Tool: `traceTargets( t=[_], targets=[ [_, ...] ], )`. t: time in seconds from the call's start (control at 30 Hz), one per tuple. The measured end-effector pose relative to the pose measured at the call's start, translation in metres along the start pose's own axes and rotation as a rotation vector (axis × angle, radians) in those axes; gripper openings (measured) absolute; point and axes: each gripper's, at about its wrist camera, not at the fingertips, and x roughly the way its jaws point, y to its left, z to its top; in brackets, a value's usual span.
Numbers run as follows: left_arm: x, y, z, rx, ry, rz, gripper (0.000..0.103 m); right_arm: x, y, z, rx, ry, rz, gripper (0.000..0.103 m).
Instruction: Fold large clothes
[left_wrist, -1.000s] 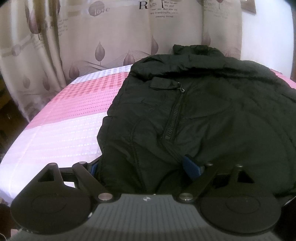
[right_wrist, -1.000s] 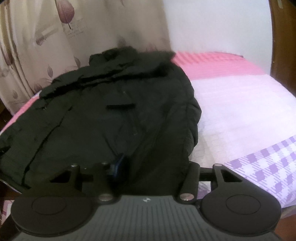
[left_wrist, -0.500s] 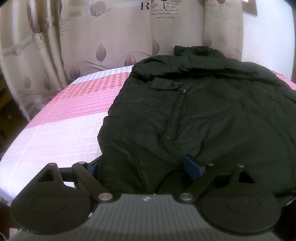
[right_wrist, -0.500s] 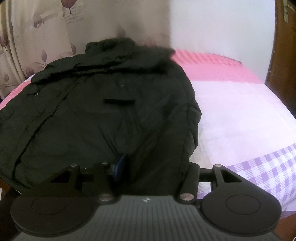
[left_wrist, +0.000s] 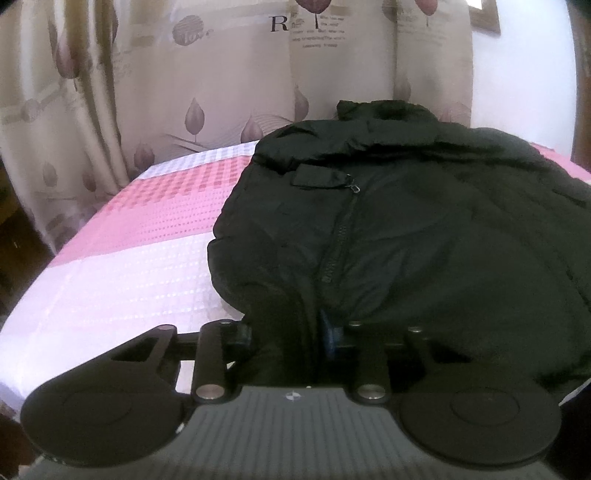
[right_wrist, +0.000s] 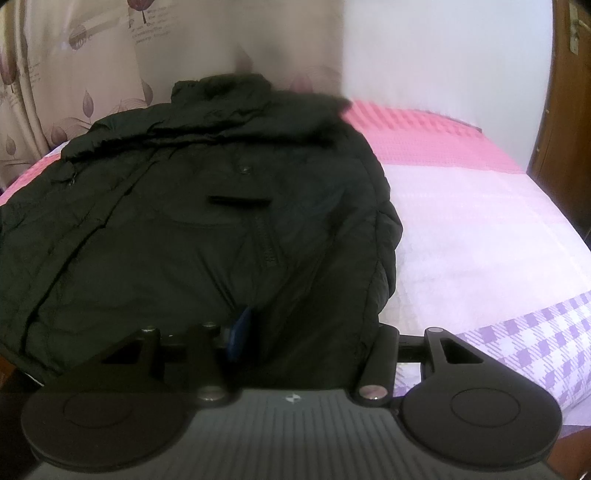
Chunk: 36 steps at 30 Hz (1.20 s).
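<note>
left gripper (left_wrist: 286, 334): jaws have just been closing, now pinched on a bunch of the jacket (left_wrist: 424, 236) hem at its left corner.
right gripper (right_wrist: 308, 332): about half open, hem fabric packed between the jaws and apparently gripped; contact on the right side is hidden by the cloth.
jacket: black, puffy, flat on the bed (left_wrist: 122, 266), collar far, hem at the near edge.
risk: padding is slick and thick, so the left pinch may hold only the top layer, which would peel or slide out on lift.
risk 2: uneven lift skews the fold.
left view only: curtain (left_wrist: 155, 92), zipper pull.
right view only: door (right_wrist: 561, 122), lilac check cloth (right_wrist: 528, 339).
</note>
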Motion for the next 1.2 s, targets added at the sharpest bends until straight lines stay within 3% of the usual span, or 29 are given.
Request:
traceTargets(
  t=[0.2, 0.3, 0.4, 0.47, 0.57, 0.7, 0.93, 1.2],
  targets=[
    [-0.001, 0.003, 0.000, -0.006, 0.007, -0.010, 0.035, 0.000, 0.000, 0.000, 0.000, 0.000, 0.001, 0.049],
    [0.000, 0.004, 0.000, -0.009, 0.018, -0.027, 0.049, 0.000, 0.000, 0.000, 0.000, 0.000, 0.000, 0.049],
    [0.001, 0.005, -0.001, -0.020, 0.020, -0.039, 0.051, 0.000, 0.001, 0.000, 0.000, 0.000, 0.001, 0.049],
    [0.000, 0.008, 0.000, -0.043, 0.022, -0.057, 0.033, -0.001, 0.001, 0.000, -0.001, 0.000, 0.000, 0.049],
    [-0.003, 0.011, 0.000, -0.062, 0.013, -0.058, 0.021, -0.001, 0.001, 0.000, 0.000, -0.001, 0.000, 0.049],
    [-0.008, 0.009, -0.002, -0.061, -0.003, -0.059, 0.017, -0.003, 0.000, -0.002, 0.006, -0.009, 0.010, 0.047],
    [-0.022, 0.012, -0.004, -0.109, -0.015, -0.082, 0.015, -0.016, -0.014, -0.008, 0.073, -0.025, 0.079, 0.029],
    [-0.048, 0.020, -0.014, -0.140, -0.005, -0.123, 0.015, -0.034, -0.032, -0.021, 0.199, -0.003, 0.180, 0.022]
  ],
)
